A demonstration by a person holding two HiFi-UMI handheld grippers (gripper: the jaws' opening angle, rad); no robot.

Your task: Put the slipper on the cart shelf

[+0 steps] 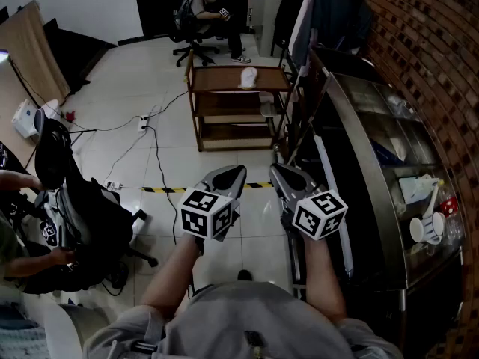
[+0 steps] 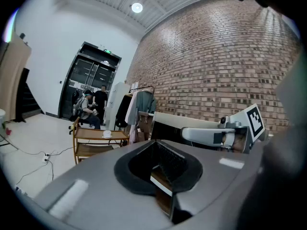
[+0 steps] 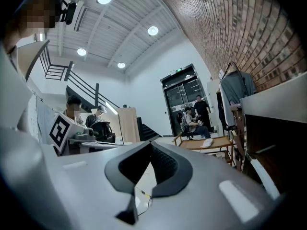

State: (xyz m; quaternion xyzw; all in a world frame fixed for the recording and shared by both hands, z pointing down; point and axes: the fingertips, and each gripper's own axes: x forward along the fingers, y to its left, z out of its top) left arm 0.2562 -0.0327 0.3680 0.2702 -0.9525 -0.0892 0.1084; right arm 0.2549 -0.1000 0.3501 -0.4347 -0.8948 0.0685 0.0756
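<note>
A white slipper (image 1: 248,77) lies on the top shelf of the wooden cart (image 1: 200,111), which stands far ahead on the tiled floor. My left gripper (image 1: 238,169) and right gripper (image 1: 275,167) are held side by side close to my body, well short of the cart. Both point toward it and both are shut with nothing in them. In the left gripper view the left gripper (image 2: 156,142) frames the cart (image 2: 84,150) and the slipper (image 2: 107,133) small in the distance. Past the right gripper (image 3: 150,143) in its own view, the cart (image 3: 225,145) and slipper (image 3: 207,142) show at the right.
A glass display counter (image 1: 389,163) runs along the brick wall on the right, with a clothes rack (image 1: 322,6) behind the cart. Cables (image 1: 153,144) and striped tape (image 1: 172,189) cross the floor. A person beside a chair with a black backpack (image 1: 82,208) is at left; others sit at the back (image 1: 198,13).
</note>
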